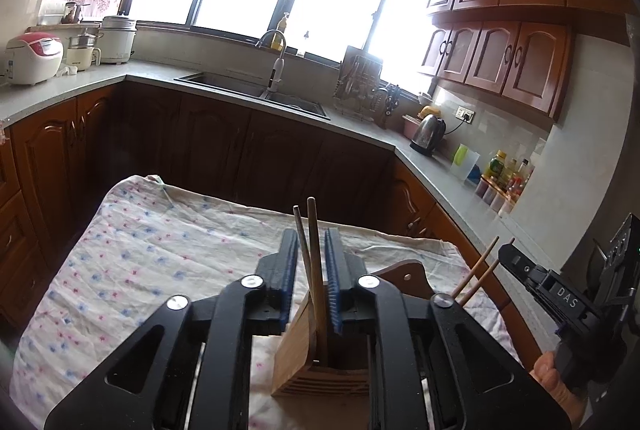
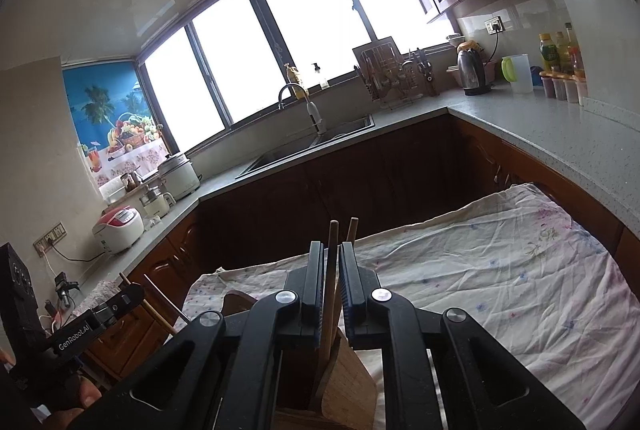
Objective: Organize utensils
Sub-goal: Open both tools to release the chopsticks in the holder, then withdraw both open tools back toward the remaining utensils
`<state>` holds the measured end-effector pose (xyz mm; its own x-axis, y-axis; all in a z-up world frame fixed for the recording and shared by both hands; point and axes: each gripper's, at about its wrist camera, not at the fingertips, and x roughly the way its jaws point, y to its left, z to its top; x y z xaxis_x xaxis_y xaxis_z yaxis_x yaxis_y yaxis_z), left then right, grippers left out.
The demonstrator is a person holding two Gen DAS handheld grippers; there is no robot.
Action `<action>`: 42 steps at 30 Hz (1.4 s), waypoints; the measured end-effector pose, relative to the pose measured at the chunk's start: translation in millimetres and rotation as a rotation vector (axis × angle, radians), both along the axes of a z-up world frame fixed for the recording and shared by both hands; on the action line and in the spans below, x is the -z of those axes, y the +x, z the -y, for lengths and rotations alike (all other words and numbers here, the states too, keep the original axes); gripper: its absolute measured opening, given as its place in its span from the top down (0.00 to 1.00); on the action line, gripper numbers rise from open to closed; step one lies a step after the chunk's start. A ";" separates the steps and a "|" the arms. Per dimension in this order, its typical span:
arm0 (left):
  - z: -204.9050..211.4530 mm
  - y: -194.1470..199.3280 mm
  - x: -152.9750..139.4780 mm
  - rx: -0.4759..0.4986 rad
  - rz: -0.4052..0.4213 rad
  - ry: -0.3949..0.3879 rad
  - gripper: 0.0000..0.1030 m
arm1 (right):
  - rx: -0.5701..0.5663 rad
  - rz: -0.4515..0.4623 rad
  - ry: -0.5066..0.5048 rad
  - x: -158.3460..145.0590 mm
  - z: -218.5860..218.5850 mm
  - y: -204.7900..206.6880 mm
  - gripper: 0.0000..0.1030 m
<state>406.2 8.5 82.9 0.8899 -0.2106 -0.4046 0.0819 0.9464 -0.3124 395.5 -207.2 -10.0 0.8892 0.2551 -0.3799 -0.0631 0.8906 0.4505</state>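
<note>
Kitchen cabinets ring a cloth-covered bench (image 1: 160, 250) carrying a bamboo holder (image 1: 308, 358). Left gripper (image 1: 311, 270) fingers stand slightly spread around two upright chopsticks (image 1: 316, 270); right gripper (image 2: 330, 282) fingers stand barely parted around another pair (image 2: 331, 290).

Wooden chopsticks (image 1: 316, 250), bamboo-grained holder (image 1: 298, 350), wrinkled floral cloth (image 1: 160, 250), matt black fingers (image 1: 289, 266).

Right gripper (image 2: 330, 262) at 6 o'clock, jaws slightly parted around upright chopsticks (image 2: 331, 270); contact unclear. Chopsticks stand in bamboo holder (image 2: 348, 382) on cloth (image 2: 500, 270). Left gripper (image 2: 132, 290) at 8 o'clock. Sink (image 2: 320, 142) at 12 o'clock. Kettle (image 2: 472, 70) at 2 o'clock.
</note>
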 end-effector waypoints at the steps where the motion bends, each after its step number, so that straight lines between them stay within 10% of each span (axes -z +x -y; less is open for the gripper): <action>1: -1.7 -2.3 -0.4 -0.008 0.004 -0.006 0.67 | -0.001 0.000 0.006 -0.6 1.0 -0.9 0.81; 8: -9.1 -23.4 -5.8 -0.028 0.018 -0.011 0.26 | 0.014 0.056 0.063 -11.4 13.7 -22.3 0.27; 13: -15.9 -46.5 -5.3 -0.058 0.015 -0.001 0.08 | 0.010 0.083 0.080 -16.4 20.7 -44.5 0.10; 42: -26.7 -187.2 43.1 -0.026 -0.134 -0.006 0.06 | 0.024 -0.067 0.047 17.2 37.8 -206.8 0.09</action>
<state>219.0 35.2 39.8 0.8333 -0.1910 -0.5187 0.0149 0.9458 -0.3243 188.7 -245.0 -27.2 0.8680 0.2531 -0.4273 -0.0102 0.8693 0.4942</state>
